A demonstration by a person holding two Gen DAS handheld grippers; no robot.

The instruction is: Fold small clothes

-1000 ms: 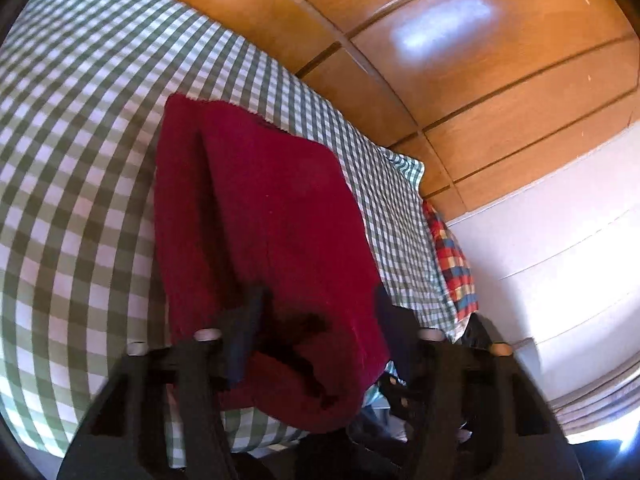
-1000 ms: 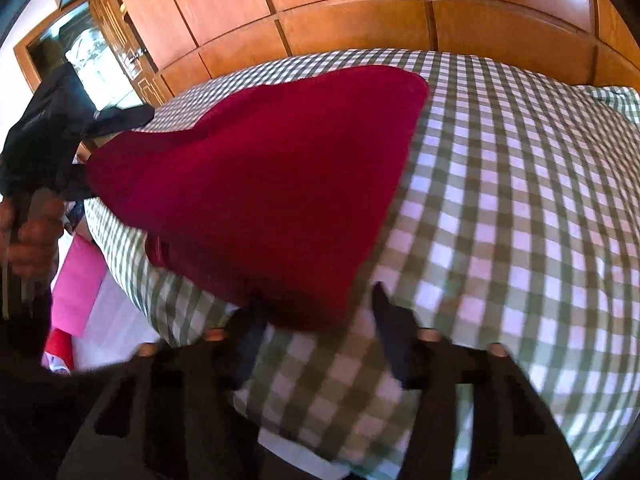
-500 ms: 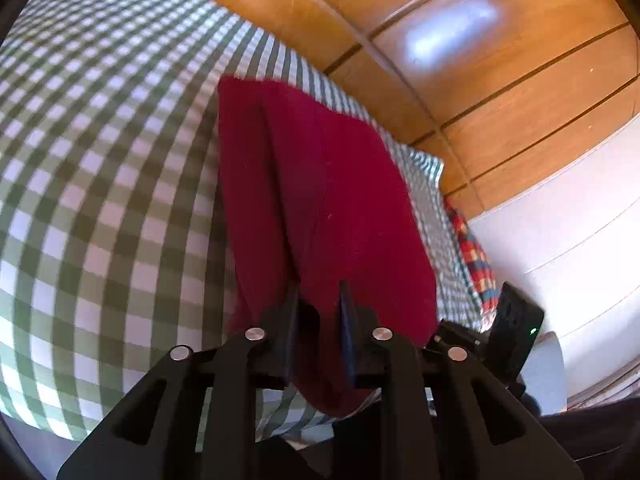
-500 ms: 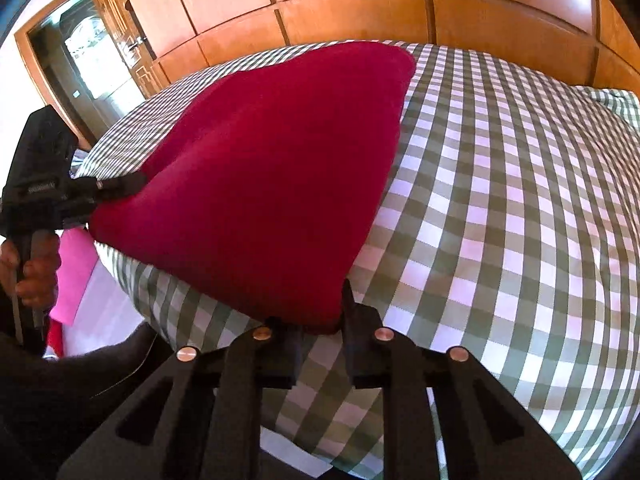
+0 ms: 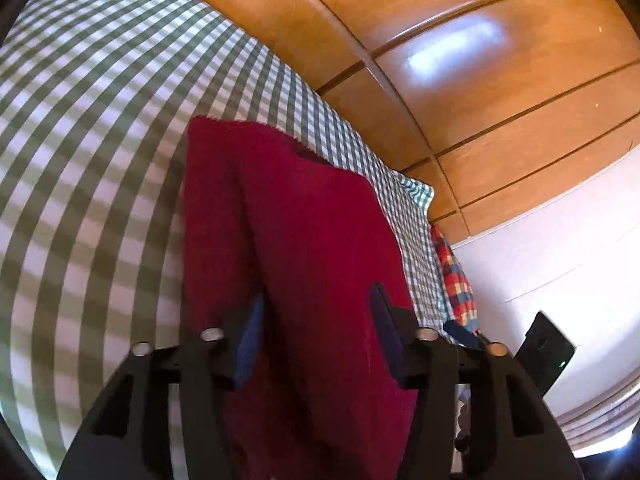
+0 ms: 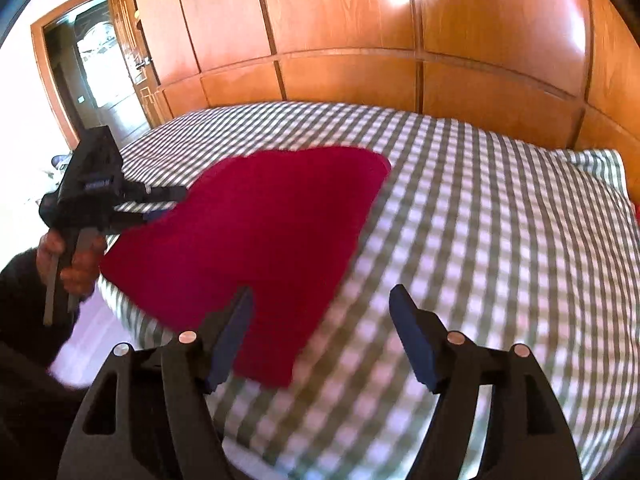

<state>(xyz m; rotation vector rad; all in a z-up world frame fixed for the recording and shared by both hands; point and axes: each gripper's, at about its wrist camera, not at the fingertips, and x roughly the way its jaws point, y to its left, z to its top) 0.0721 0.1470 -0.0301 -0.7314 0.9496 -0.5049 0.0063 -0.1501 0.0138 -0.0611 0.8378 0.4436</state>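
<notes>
- On the bed (image 6: 500, 208), covered in a green-and-white checked sheet, lies the dark red garment (image 6: 256, 248), a soft, matte cloth folded into a rough flat wedge near the bed's front-left corner.
- In the left wrist view the garment (image 5: 304, 240) runs lengthwise away from the camera, with a long crease down it and a slightly frayed far edge.
- The left gripper (image 5: 316, 328) has its fingers spread wide, the cloth lying between them but not pinched.
- The right gripper (image 6: 320, 332) is likewise spread, hovering over the garment's near corner and the bare sheet beside it.
- To the garment's right the sheet stretches flat towards a pillow (image 6: 592, 172) at the head.
- Glossy wood panels (image 6: 360, 40) rise behind the bed.
- A plaid cloth (image 5: 456, 276) hangs off the bed's edge.
</notes>
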